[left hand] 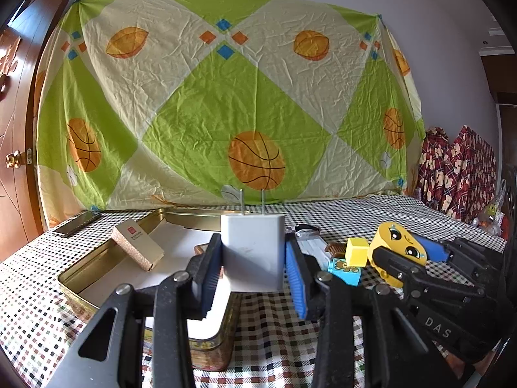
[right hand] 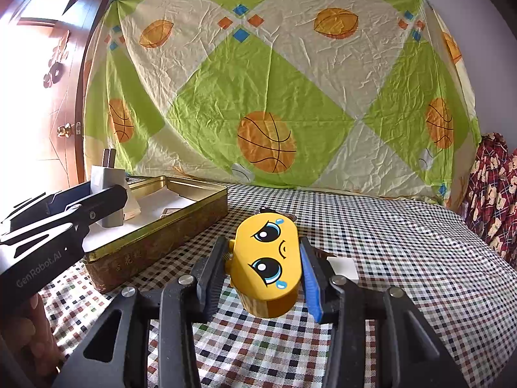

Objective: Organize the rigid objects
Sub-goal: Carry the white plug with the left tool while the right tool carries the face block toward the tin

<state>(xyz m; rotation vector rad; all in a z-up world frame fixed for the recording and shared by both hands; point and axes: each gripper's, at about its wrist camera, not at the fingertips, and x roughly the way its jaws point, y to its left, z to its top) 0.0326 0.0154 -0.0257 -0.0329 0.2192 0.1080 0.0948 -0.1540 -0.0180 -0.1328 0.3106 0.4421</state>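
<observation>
The left claw (left hand: 253,258) is clamped on a white charger (left hand: 252,252), which sits at the centre of the left wrist view with its two metal prongs pointing up; the pads press its two sides. Just below and to the left of it lies an open gold tin (left hand: 97,258), holding a small cork-patterned box (left hand: 137,247) tilted against its inner wall. In the right wrist view, this same claw and charger appear at the left edge, held over the tin.

The right claw (right hand: 263,265) grips a yellow toy (right hand: 265,262) with a cartoon crying face, seen at the lower centre of its own view, clear above the checked cloth of the table (right hand: 404,258). A white card (right hand: 344,266) lies on the cloth just to the right of the claw.

In the left wrist view, a yellow block (left hand: 357,252) and a light blue block (left hand: 344,270) lie between the two claws, and a dark phone (left hand: 77,223) rests at the far left of the table.
</observation>
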